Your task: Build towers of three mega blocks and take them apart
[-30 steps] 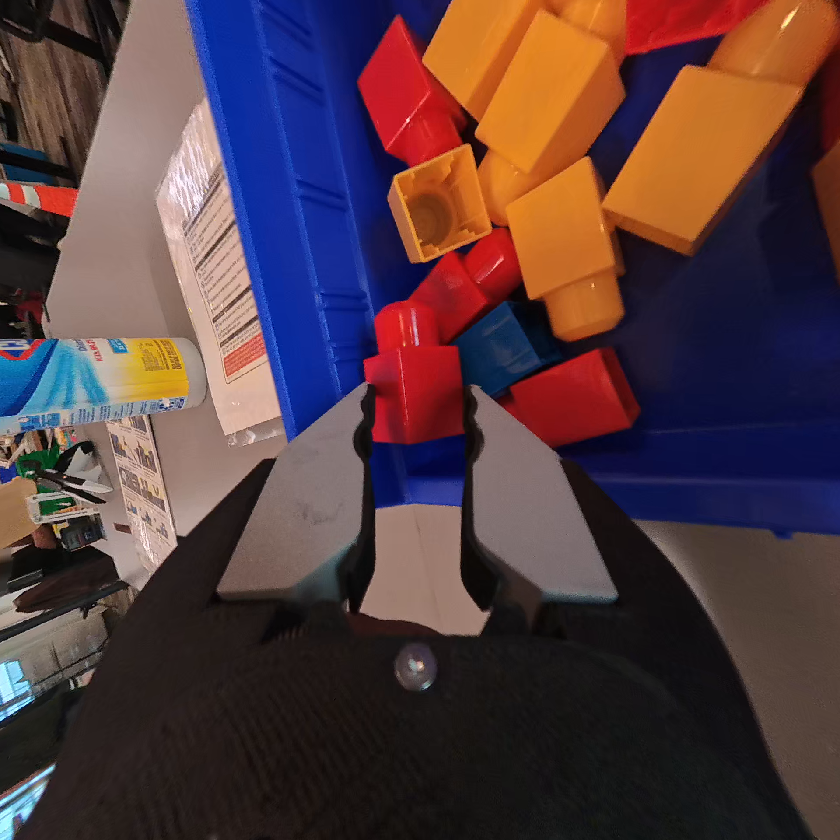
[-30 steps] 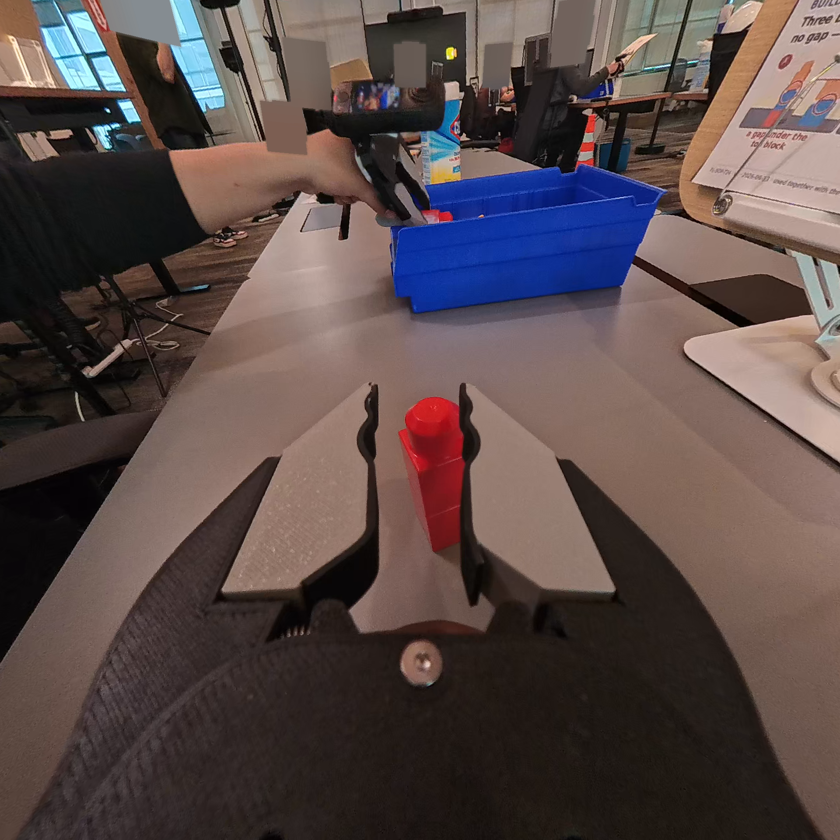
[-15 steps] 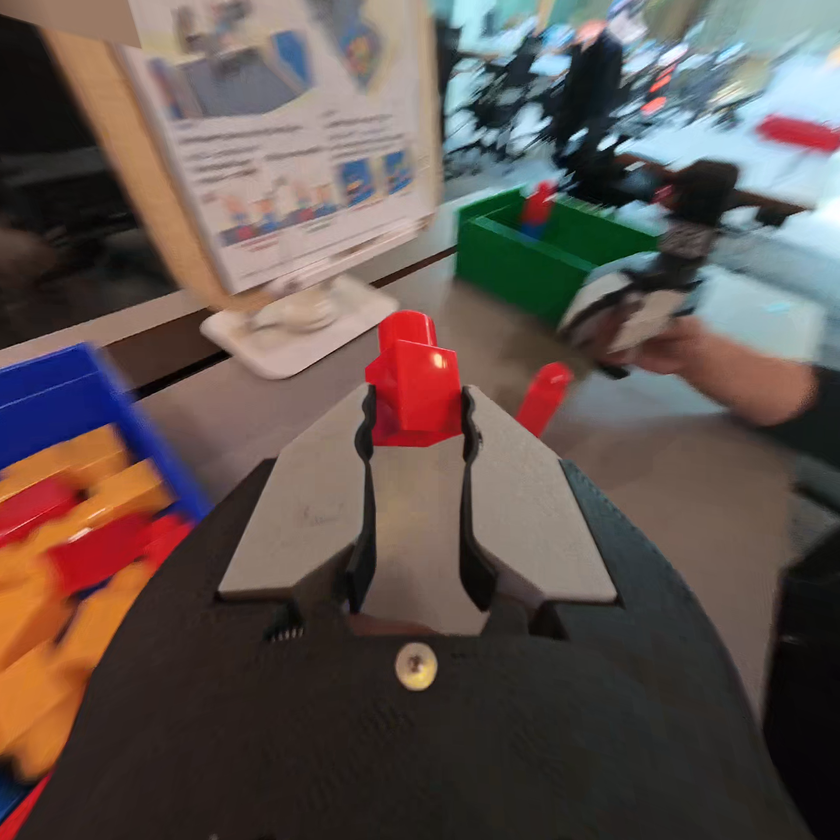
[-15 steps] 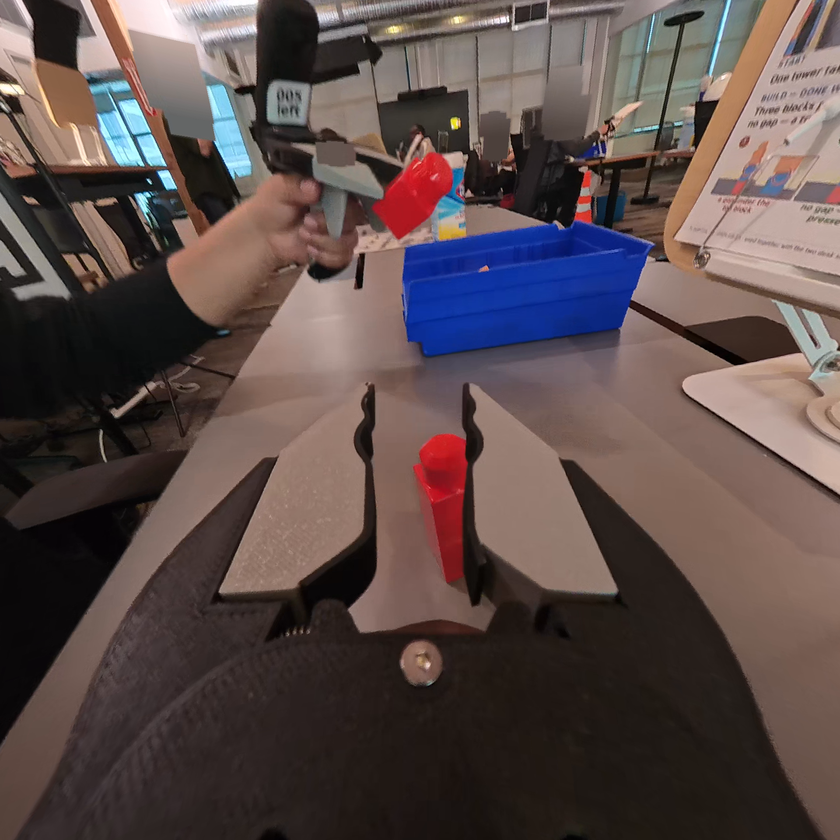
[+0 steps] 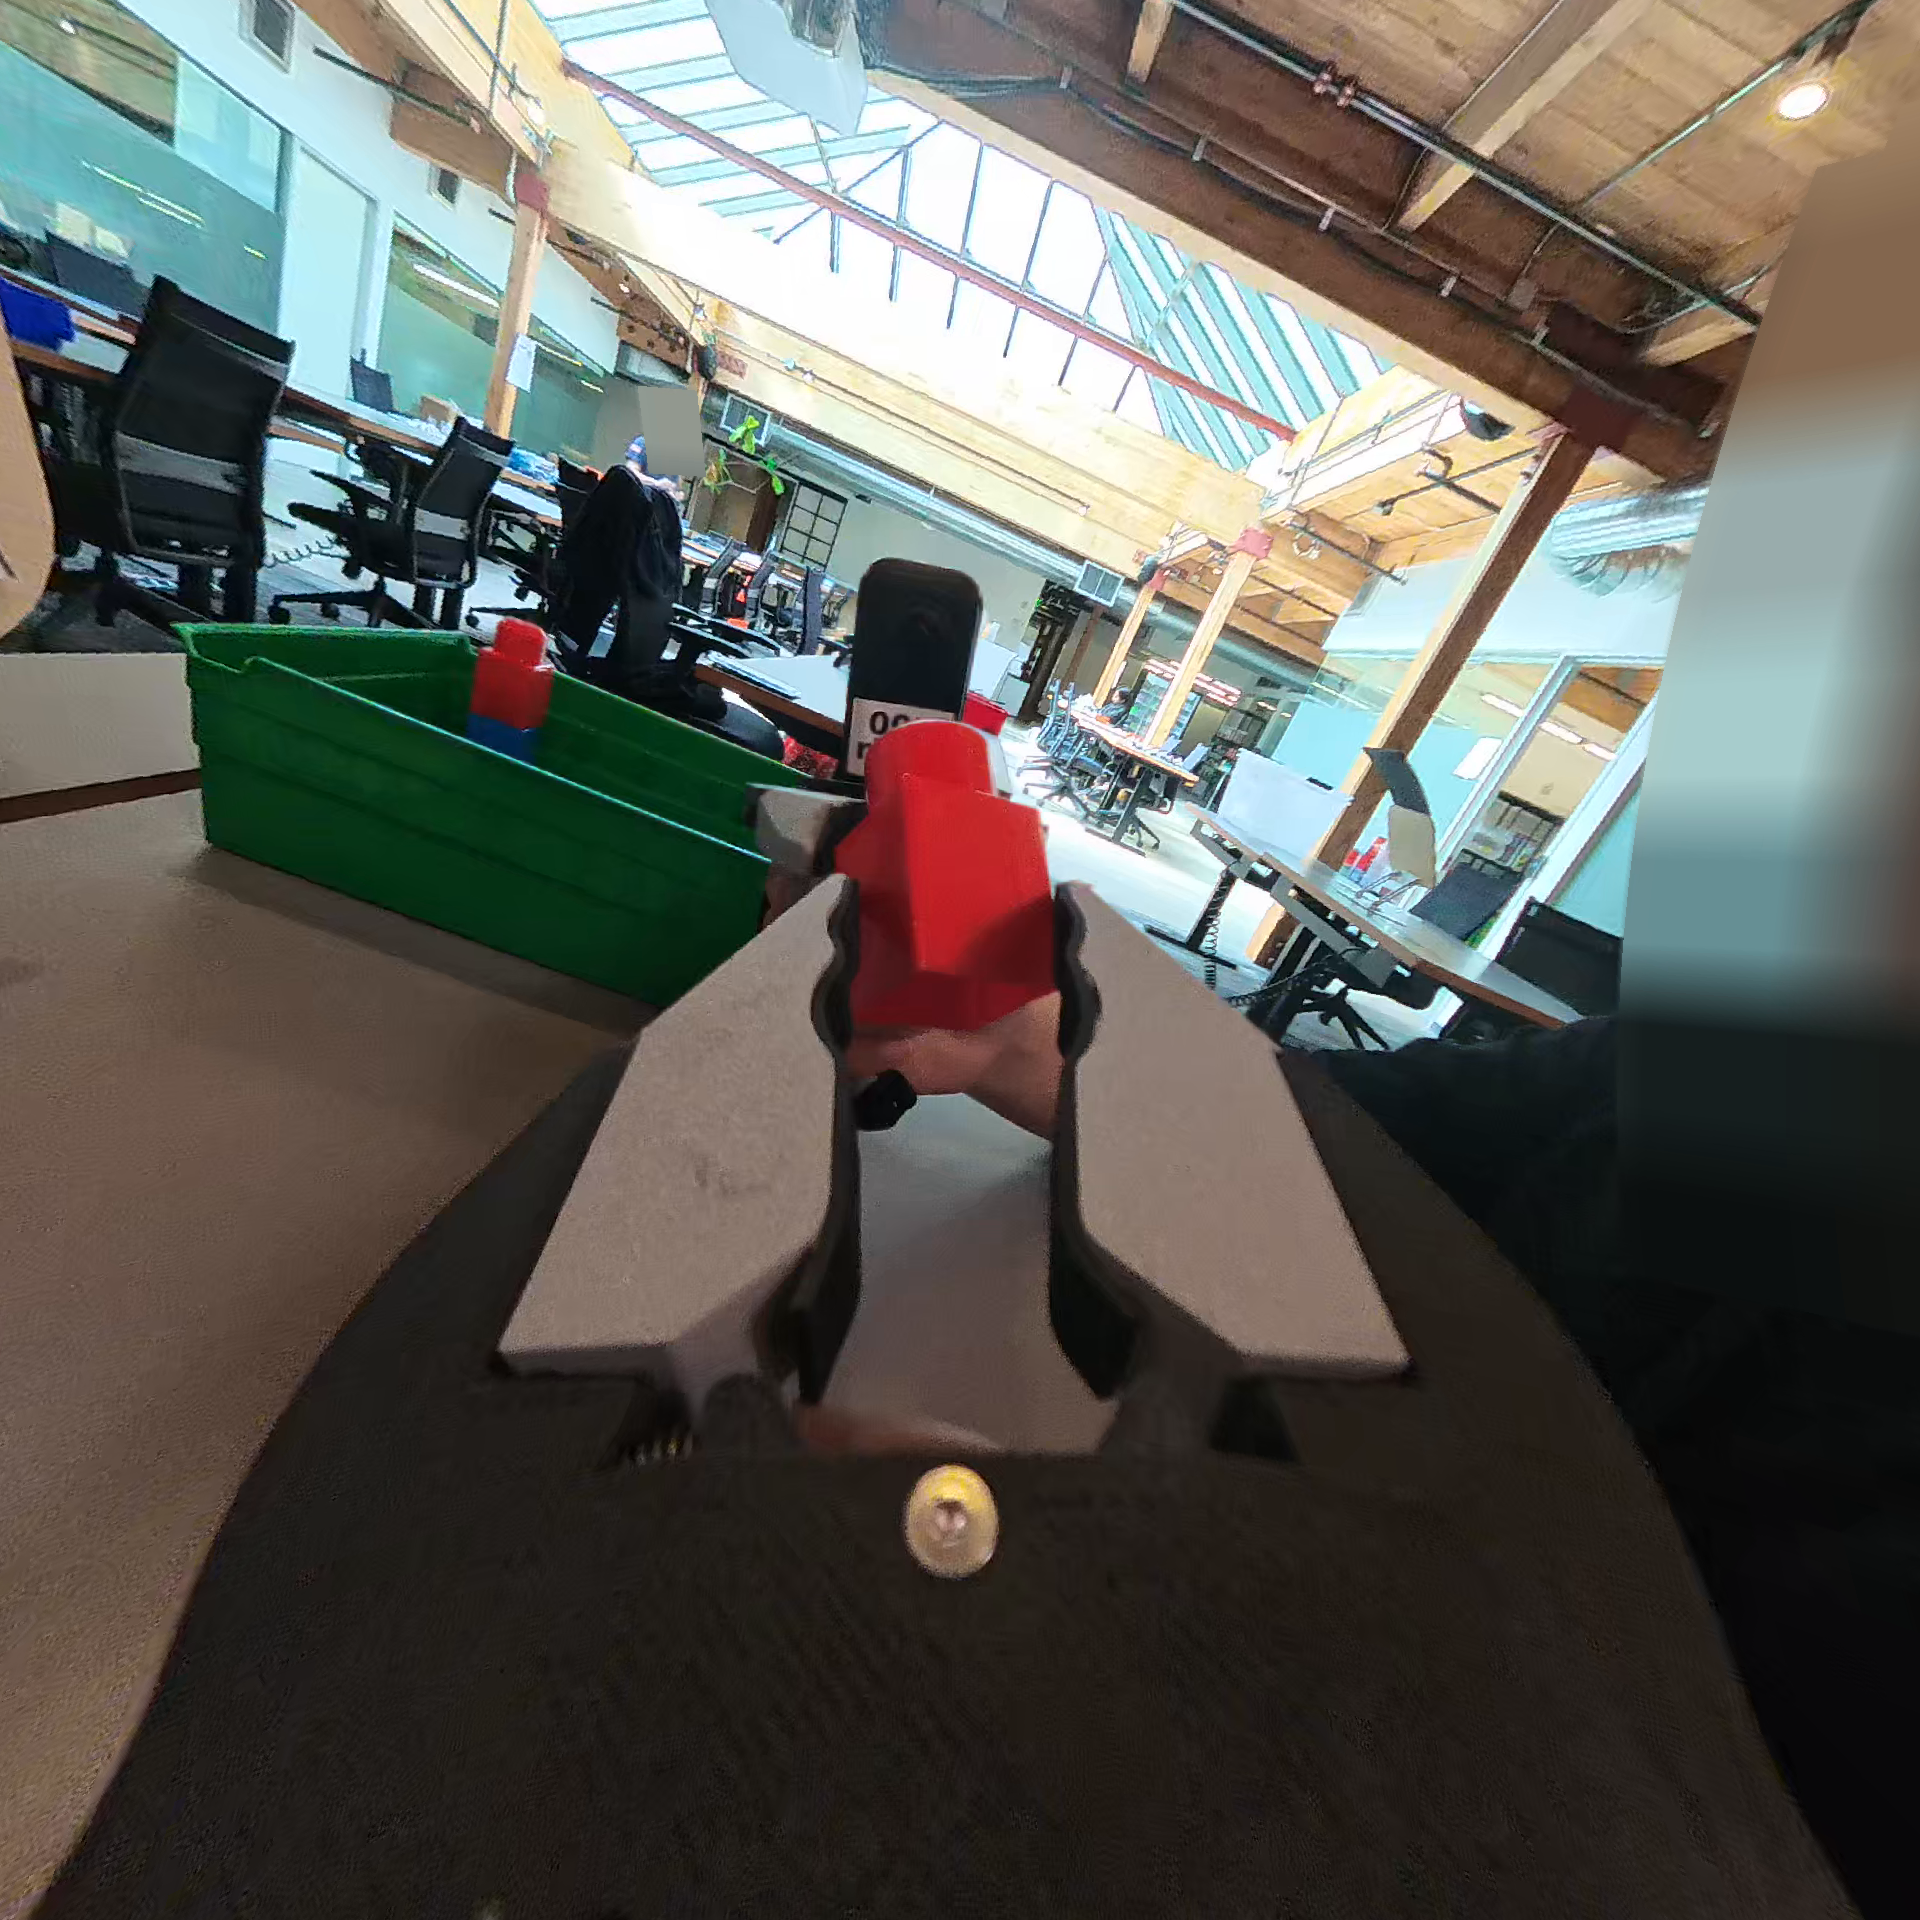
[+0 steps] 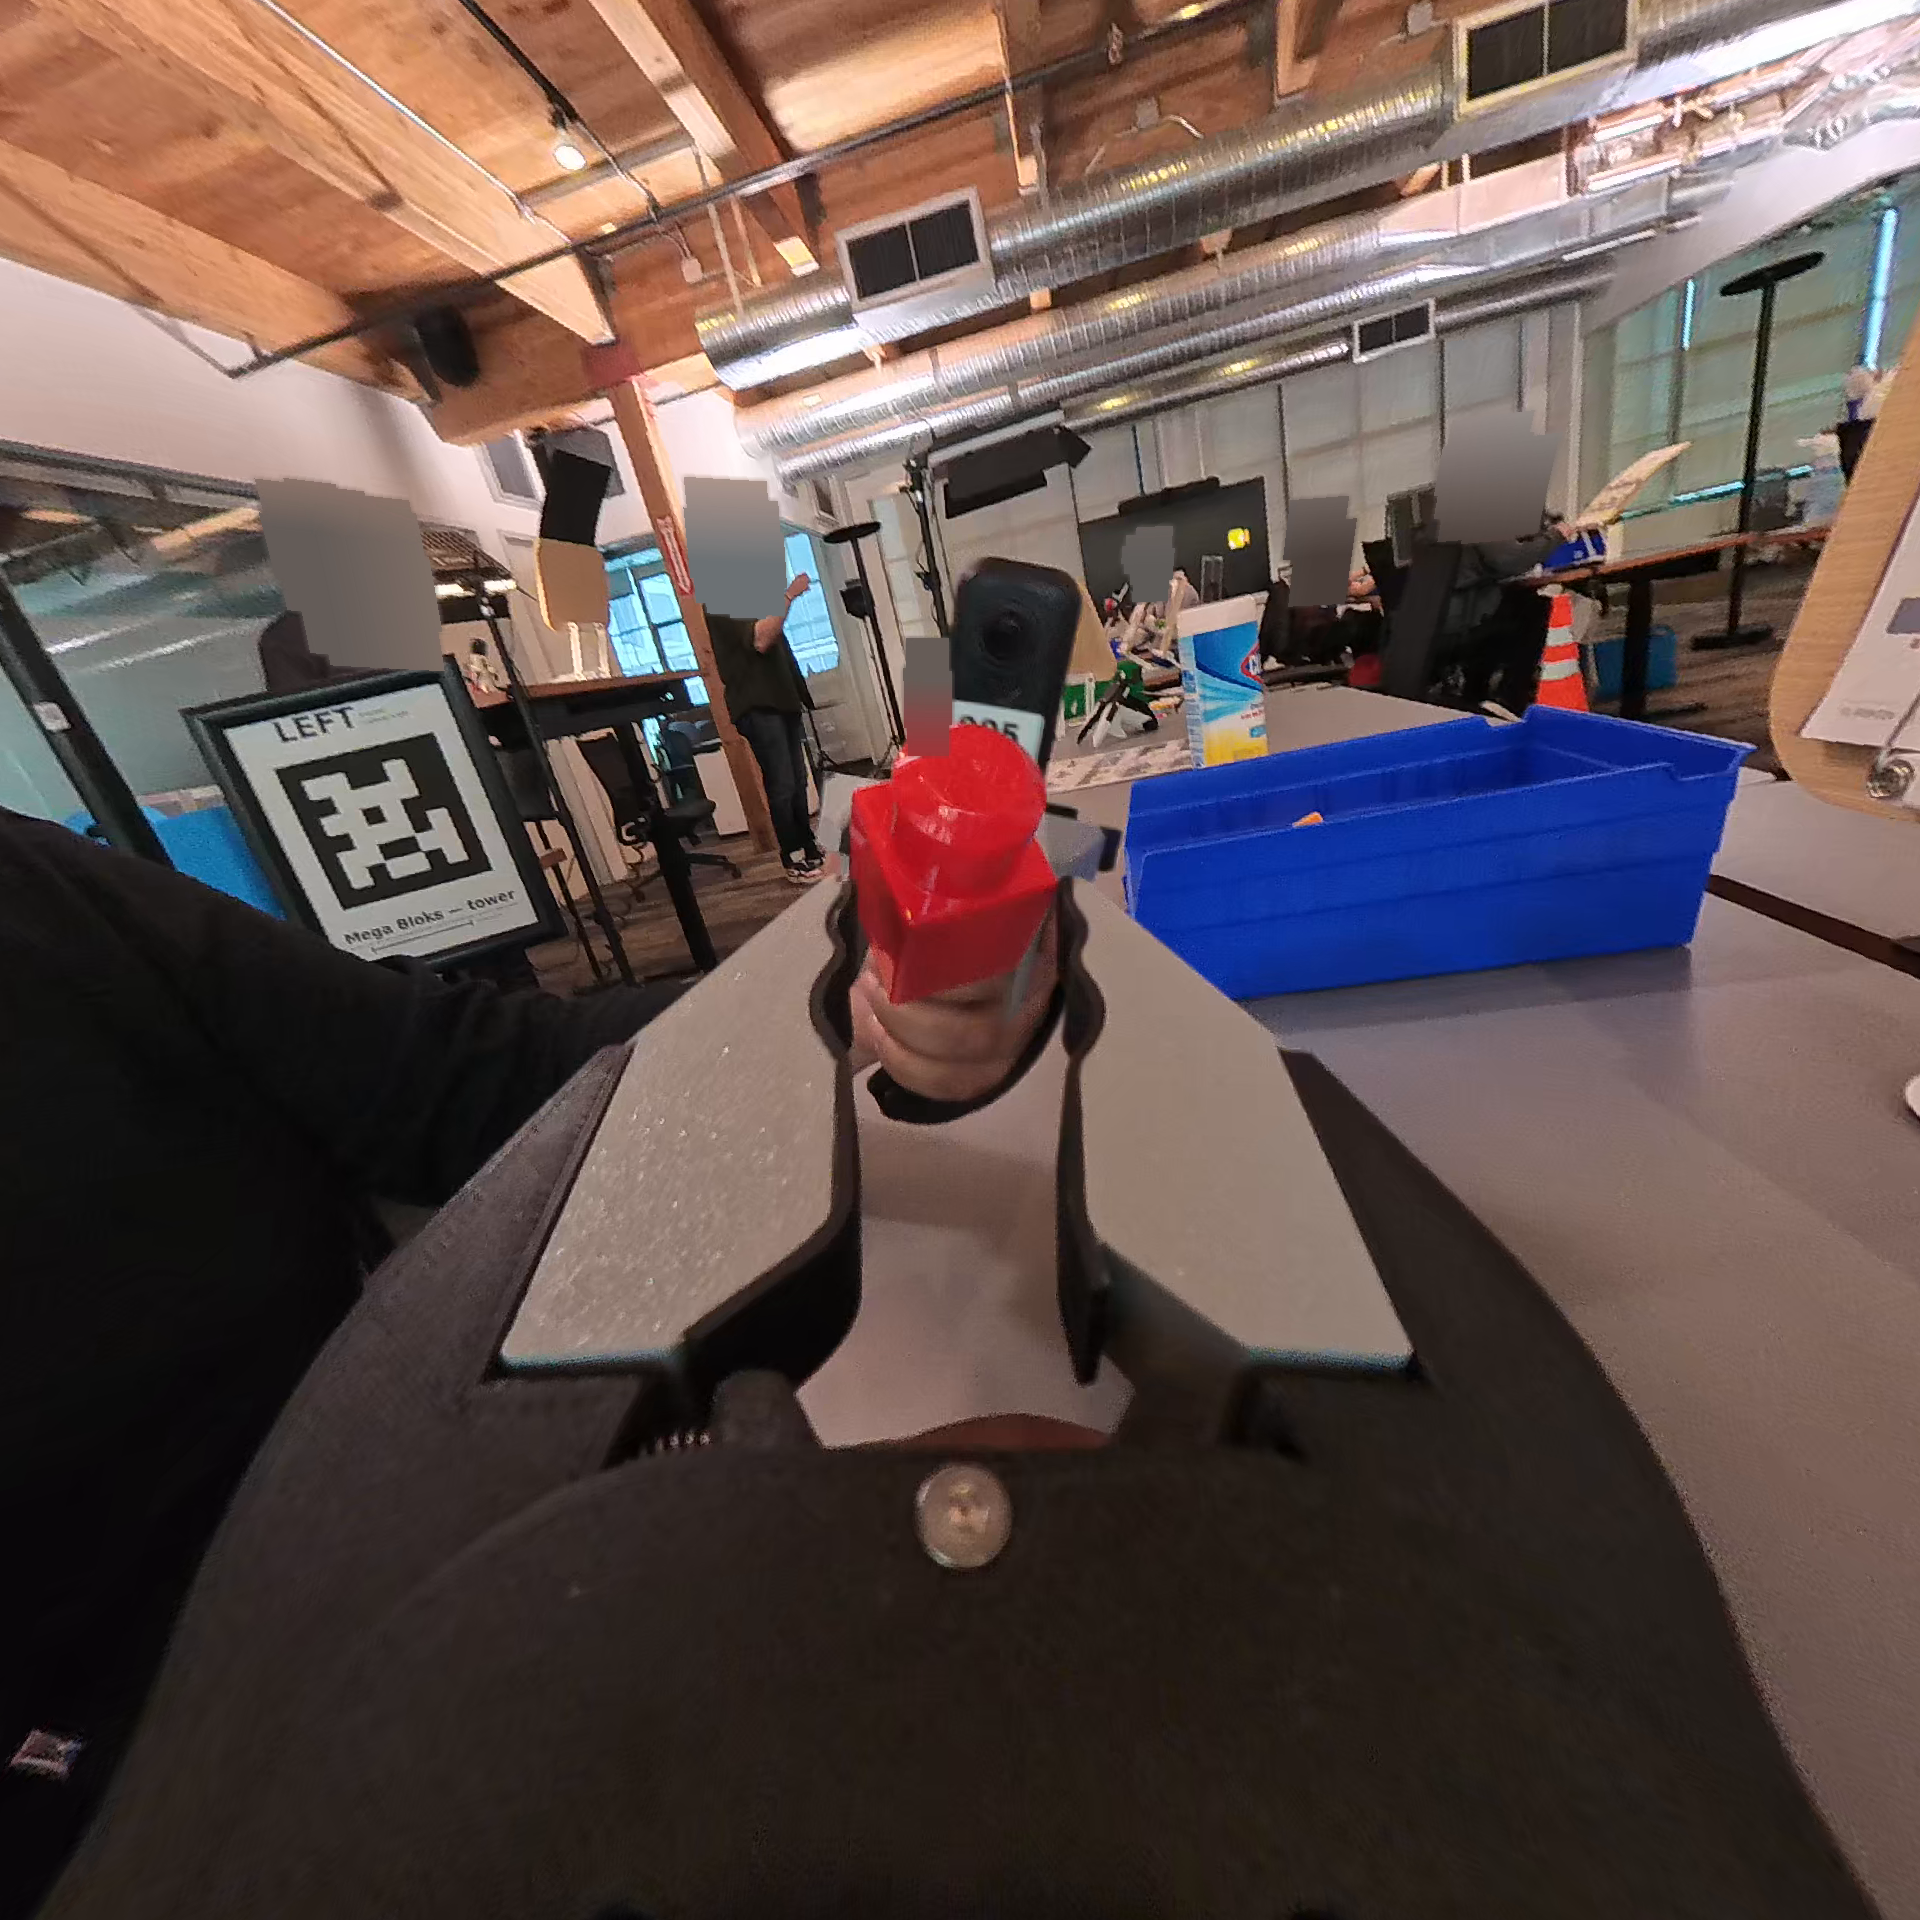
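Red block: held in the air above the surface, stud pointing away from the left wrist camera and toward the right one.
Left gripper: jaws pinched the red block by its two side faces, right at the tips; both dark pads lay flat against it.
Block depth in left jaws: only the lower body sat between the tips; the stud and upper body stood out past them.
Right gripper: faced the left gripper head-on, jaws spread, tips level with the red block's lower edge.
Block against right jaws: it lay between and just ahead of the tips, not pressed; a grey left finger showed between the block and the right-hand pad, and a gap showed at the other pad.
Left hand: just below the red block in the right wrist view.
Right hand: just below the red block in the left wrist view.
Green bin: on the surface, left of and behind the red block in the left wrist view; a red-on-blue stack stood inside.
Blue bin: on the surface, right of and behind the red block in the right wrist view.
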Demonstrator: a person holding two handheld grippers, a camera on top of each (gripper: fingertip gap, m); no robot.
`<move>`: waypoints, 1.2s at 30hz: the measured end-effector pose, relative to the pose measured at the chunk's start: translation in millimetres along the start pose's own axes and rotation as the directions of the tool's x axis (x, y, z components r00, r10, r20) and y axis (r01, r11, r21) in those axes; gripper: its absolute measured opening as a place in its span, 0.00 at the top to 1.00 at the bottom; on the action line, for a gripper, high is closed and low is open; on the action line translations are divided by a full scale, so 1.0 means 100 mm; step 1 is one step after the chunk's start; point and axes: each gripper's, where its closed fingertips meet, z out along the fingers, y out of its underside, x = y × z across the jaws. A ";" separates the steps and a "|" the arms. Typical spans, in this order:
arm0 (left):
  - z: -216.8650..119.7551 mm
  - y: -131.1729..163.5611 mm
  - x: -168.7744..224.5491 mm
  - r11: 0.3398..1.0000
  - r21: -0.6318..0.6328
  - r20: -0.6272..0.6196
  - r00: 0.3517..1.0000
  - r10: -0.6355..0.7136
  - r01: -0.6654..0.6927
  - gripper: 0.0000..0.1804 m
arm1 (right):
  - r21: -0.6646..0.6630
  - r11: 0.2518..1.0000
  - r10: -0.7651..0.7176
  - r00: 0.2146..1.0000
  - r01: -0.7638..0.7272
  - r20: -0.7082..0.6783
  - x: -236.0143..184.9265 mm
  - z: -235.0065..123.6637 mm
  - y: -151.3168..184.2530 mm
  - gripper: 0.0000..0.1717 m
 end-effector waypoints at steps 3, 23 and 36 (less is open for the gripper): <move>0.07 0.07 0.00 1.000 -0.020 -0.008 1.000 0.001 -0.001 0.81 | 0.031 0.999 0.025 1.000 -0.025 0.018 -0.01 -0.02 -0.05 0.80; 0.04 0.46 -0.33 0.951 -0.246 0.217 0.946 0.241 -0.186 0.76 | -0.101 0.993 -0.075 0.989 0.061 -0.132 0.18 0.02 0.15 0.83; 0.07 0.60 -0.26 0.920 -0.318 0.158 0.944 0.289 -0.228 0.81 | -0.174 0.979 -0.122 0.989 0.107 -0.078 0.11 0.07 0.30 0.80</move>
